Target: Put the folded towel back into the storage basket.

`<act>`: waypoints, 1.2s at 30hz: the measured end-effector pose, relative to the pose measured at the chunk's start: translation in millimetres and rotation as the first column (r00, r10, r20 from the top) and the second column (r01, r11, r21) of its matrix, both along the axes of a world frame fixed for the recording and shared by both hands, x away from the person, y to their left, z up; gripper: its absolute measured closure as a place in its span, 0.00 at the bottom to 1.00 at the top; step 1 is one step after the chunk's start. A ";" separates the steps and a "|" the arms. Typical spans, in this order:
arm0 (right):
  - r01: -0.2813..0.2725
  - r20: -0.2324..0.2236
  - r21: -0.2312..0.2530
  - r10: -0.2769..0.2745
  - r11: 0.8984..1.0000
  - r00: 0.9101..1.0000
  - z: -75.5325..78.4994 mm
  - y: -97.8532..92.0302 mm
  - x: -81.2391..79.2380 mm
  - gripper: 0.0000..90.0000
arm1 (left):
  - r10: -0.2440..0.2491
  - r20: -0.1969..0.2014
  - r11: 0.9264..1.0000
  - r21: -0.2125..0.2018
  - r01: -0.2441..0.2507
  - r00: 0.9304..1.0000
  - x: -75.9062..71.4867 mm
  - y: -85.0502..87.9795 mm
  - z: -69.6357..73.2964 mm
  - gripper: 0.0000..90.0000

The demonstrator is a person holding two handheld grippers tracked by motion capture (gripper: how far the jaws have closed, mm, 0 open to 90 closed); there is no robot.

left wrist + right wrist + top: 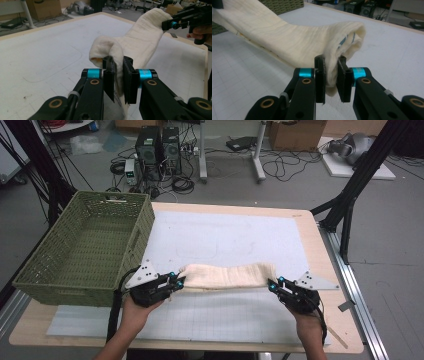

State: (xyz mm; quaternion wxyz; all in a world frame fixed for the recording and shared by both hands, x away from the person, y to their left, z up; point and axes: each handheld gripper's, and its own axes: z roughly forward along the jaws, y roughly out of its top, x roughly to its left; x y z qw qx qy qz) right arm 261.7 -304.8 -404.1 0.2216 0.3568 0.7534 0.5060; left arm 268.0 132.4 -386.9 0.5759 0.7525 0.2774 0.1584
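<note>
My left gripper [176, 282] and right gripper [274, 283] each pinch one end of the towel [227, 275], lifting it; next I carry it toward ten o'clock into the basket [85, 285].

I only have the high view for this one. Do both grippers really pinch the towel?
Observer: Yes. In its own view the left gripper has both jaws pressed on a bunched end of the towel.
Operator: And the right?
Observer: The right gripper is shut on the other end, the cloth folded over between its jaws.
Operator: Any markings on the cloth?
Observer: The right gripper view shows blue print inside the fold.
</note>
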 end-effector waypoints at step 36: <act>-0.088 0.165 -0.051 0.096 0.995 0.982 85.6 72.0 79.5 0.90 | 0.123 0.107 0.991 -0.056 -0.118 0.987 -23.8 52.5 51.2 0.91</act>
